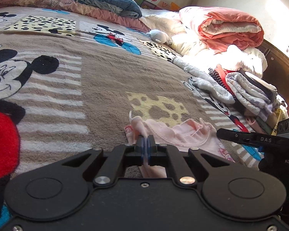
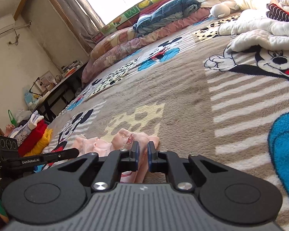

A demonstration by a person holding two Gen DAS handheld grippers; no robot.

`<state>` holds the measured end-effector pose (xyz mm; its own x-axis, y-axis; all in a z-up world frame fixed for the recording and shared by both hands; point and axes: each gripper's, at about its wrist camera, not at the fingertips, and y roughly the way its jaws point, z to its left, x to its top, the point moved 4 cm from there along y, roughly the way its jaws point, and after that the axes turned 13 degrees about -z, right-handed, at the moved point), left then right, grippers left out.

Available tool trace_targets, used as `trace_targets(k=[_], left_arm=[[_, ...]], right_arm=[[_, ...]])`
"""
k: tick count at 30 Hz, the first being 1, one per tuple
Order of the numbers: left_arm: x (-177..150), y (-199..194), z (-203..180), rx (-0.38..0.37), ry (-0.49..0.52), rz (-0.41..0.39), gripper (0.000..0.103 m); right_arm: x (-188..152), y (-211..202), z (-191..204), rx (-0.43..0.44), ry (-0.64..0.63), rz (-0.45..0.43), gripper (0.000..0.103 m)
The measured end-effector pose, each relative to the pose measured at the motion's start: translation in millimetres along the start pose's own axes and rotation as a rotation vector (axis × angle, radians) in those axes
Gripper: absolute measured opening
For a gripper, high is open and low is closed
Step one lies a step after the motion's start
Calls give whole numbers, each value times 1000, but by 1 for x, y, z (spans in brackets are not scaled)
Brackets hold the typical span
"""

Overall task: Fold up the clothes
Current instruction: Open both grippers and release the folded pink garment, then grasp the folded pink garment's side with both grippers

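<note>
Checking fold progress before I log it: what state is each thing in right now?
Pink garment: crumpled on the blanket, pinched at two spots.
Left gripper: shut on the garment.
Right gripper: shut on the garment.
Pile of clothes: heaped, unsorted.

Garment (image 1: 175, 134) on blanket (image 1: 106, 80), clothes pile (image 1: 248, 94) right.

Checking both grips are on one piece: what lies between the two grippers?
Only the pink garment, spanning from left gripper to right gripper; the left wrist view shows it.
</note>
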<state>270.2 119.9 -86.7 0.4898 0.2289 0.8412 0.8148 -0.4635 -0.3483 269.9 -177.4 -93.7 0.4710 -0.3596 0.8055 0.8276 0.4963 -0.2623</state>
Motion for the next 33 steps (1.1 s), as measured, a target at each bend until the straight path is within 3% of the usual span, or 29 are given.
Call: trace_targets(k=[2, 6, 11, 15, 17, 19, 21, 24, 27, 31, 33], left_arm=[[8, -10, -2, 38, 32, -40, 20], [21, -38, -15, 16, 126, -99, 22], [-3, -64, -58, -94, 268, -40, 25], [-33, -64, -82, -112, 324, 18, 29], [-49, -55, -87, -76, 354, 52, 33], [-66, -47, -91, -36, 426, 53, 39], [-68, -49, -94, -15, 443, 39, 39], [-54, -68, -94, 11, 383, -18, 39], [-48, -87, -81, 66, 222, -35, 41], [-57, -106, -54, 142, -84, -1, 42], [-62, -114, -45, 154, -223, 5, 46]], right_arm=[[5, -10, 14, 24, -67, -35, 11], [8, -31, 48, 107, -196, -61, 14], [-17, -62, 92, 175, -424, 4, 17], [-43, -71, 109, 152, -580, 42, 17], [-53, -67, 104, 99, -623, 62, 17], [-63, -60, 88, 43, -571, 118, 20], [-61, -66, 81, 32, -521, 104, 20], [-55, -81, 93, 35, -566, 41, 20], [-55, -83, 91, -12, -483, 63, 27], [-53, -88, 66, -88, -167, 84, 51], [-54, -94, 51, -109, 3, 86, 52]])
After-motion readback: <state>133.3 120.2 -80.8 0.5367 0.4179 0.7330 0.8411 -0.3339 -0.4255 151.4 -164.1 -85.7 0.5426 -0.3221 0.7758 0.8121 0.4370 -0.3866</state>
